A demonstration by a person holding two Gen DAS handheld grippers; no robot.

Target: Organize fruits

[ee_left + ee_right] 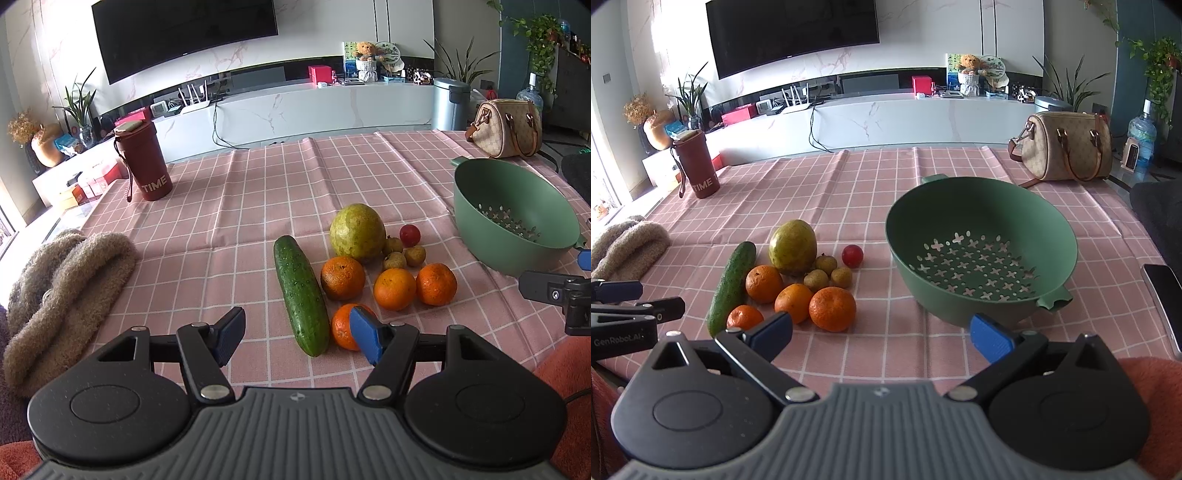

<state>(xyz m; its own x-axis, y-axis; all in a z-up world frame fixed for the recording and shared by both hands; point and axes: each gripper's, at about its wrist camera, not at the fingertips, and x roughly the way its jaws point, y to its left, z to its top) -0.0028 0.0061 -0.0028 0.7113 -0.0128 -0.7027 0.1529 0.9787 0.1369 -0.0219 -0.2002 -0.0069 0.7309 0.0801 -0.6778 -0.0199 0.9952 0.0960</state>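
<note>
Left wrist view: left gripper (297, 334) jaws apart over the cucumber (301, 295), seemingly clear of it; right wrist view: right gripper (882, 334) jaws apart, nothing between, fruit pile left of green colander (1067, 236).

Bare cloth is seen across the middle of the table (229, 192), open to the far edge. The fruit pile (798, 280) is packed tight, with the cucumber (731, 284) closing one side. A clear strip is left between the pile and the green strainer (982, 258). The far corners are blocked by a red cup (142, 162) and a handbag (1067, 146).
</note>
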